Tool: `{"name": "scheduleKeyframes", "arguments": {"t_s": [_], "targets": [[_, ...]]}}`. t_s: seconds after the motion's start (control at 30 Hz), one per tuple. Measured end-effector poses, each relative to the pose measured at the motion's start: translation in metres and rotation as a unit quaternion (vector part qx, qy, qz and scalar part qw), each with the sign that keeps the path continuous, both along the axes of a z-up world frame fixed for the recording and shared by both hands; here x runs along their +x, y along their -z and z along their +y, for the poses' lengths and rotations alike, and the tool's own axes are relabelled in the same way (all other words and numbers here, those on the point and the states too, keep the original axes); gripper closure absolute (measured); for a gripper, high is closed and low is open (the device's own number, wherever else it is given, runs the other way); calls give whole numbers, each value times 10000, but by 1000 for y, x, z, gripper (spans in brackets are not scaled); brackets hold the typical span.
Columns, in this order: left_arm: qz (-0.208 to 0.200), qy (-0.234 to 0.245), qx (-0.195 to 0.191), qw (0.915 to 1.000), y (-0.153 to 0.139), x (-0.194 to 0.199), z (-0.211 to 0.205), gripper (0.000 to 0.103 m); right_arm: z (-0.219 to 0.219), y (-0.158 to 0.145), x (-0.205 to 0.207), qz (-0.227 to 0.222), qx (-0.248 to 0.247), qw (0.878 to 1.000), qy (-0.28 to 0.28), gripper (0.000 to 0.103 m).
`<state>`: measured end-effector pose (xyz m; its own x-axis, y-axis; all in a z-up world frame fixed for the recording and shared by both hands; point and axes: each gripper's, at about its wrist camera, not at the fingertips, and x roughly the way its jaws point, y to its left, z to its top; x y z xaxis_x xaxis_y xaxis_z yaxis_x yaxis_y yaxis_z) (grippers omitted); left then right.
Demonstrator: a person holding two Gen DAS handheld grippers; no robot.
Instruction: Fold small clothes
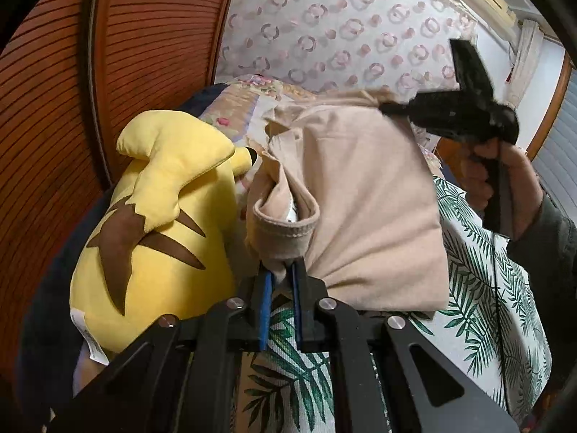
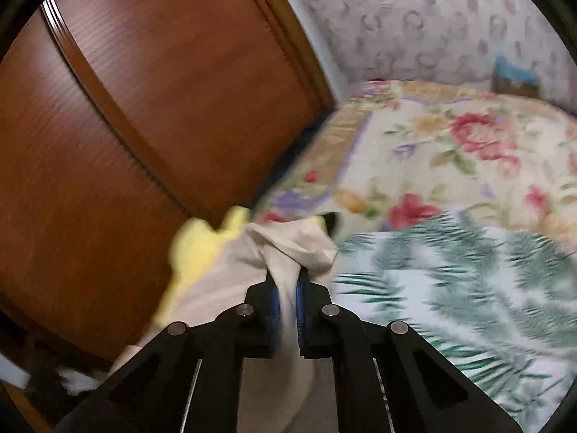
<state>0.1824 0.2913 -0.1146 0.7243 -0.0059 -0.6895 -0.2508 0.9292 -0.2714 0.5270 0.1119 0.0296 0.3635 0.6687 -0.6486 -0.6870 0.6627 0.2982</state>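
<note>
**Beige garment held up by both grippers**

Beige garment [image 1: 360, 195] hangs stretched between the two grippers above a palm-leaf cloth [image 1: 487, 288] on the bed. In the left wrist view, the left gripper [image 1: 282, 270] has its blue-padded jaws closed on a bunched fold near the sleeve cuff [image 1: 285, 223] at 6 o'clock. The right gripper [image 1: 387, 108], held by a hand [image 1: 494, 176] at 3 o'clock, pinches the far corner at 1 o'clock. In the blurred right wrist view, the right gripper's jaws are clamped on a twist of the same fabric [image 2: 288, 252] at 6 o'clock. A yellow plush toy [image 1: 155, 223] sits at 9 o'clock, touching the garment's left edge, with a wooden slatted door [image 1: 54, 126] behind it. A floral blanket [image 2: 450, 151] lies beyond, at 2 o'clock in the right wrist view.
</note>
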Motion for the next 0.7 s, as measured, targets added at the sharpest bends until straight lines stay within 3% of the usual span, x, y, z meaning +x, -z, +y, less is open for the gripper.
{"name": "scheduleKeyframes", "arguments": {"t_s": [0.07, 0.2, 0.23, 0.3, 0.37, 0.47, 0.53, 0.7], "targets": [[-21, -13, 102, 9999, -4, -3, -1, 86, 1, 11, -1, -225, -482, 9986, 2, 90], [-293, -170, 366, 9988, -19, -16, -1, 68, 3, 18, -21, -868, -906, 9921, -34, 84], [-374, -198, 419, 9982, -24, -18, -2, 60, 5, 17, -28, -1037, -961, 9899, -55, 75], [-500, -174, 500, 9973, -31, -17, -3, 58, 9, 15, -45, -1308, -997, 9864, -45, 63], [-557, -96, 507, 9971, -37, -8, -6, 49, 10, 14, -60, -1532, -855, 9844, -139, 62], [-557, -16, 609, 9966, -41, 11, -11, 49, 11, 12, -83, -1861, -639, 9801, -256, 62], [-468, 89, 711, 9963, -38, 25, -18, 49, 14, 22, -87, -1783, -523, 9808, -587, 62], [-277, 234, 895, 9953, -30, 43, -26, 49, 28, 59, -79, -1540, -930, 9807, -768, 61]]}}
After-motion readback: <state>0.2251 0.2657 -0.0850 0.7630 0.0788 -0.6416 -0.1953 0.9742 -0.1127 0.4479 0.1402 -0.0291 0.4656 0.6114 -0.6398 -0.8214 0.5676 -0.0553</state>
